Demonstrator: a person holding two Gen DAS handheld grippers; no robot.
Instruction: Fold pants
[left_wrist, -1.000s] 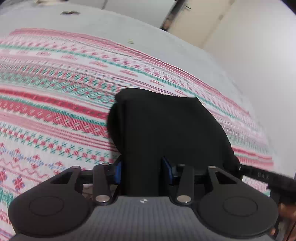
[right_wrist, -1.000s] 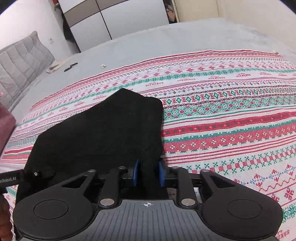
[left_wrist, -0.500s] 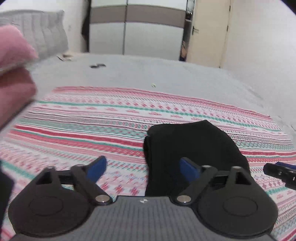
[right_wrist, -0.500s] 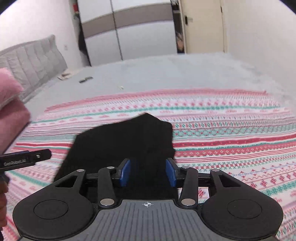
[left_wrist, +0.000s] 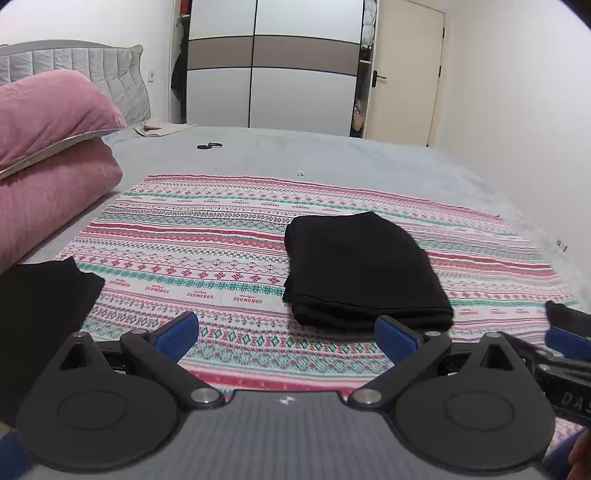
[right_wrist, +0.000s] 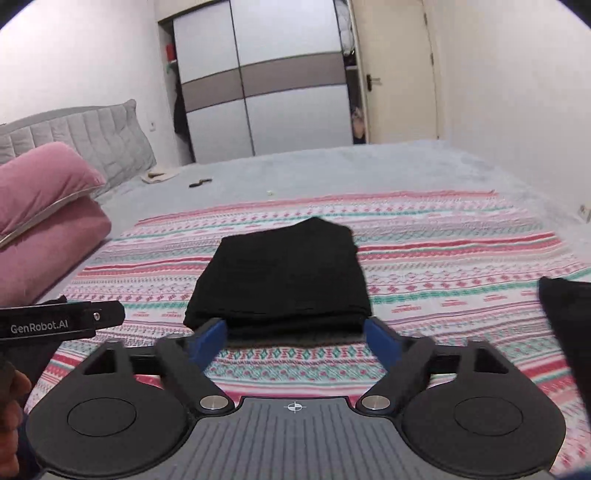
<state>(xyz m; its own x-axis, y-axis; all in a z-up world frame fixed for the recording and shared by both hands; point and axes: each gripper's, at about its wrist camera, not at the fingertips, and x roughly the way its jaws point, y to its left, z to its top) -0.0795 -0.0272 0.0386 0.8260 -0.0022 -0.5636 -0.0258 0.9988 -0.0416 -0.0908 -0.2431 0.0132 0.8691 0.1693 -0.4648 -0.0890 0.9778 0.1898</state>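
While the folded black pants (left_wrist: 364, 269) lie on the patterned blanket (left_wrist: 207, 258), both the left gripper (left_wrist: 286, 334) and right gripper (right_wrist: 293, 338) hover just short of them, jaws having just spread wide, gripping nothing.

Left hand-held gripper (right_wrist: 61, 325) side arm: "GenRobot.AI" is showing in white letters at the left edge.
Right hand-held gripper (left_wrist: 569, 397) body: "DA" is showing, rest cut off.
Patterned blanket (left_wrist: 236, 295) band: "HANDMADE" is repeating, upside down.
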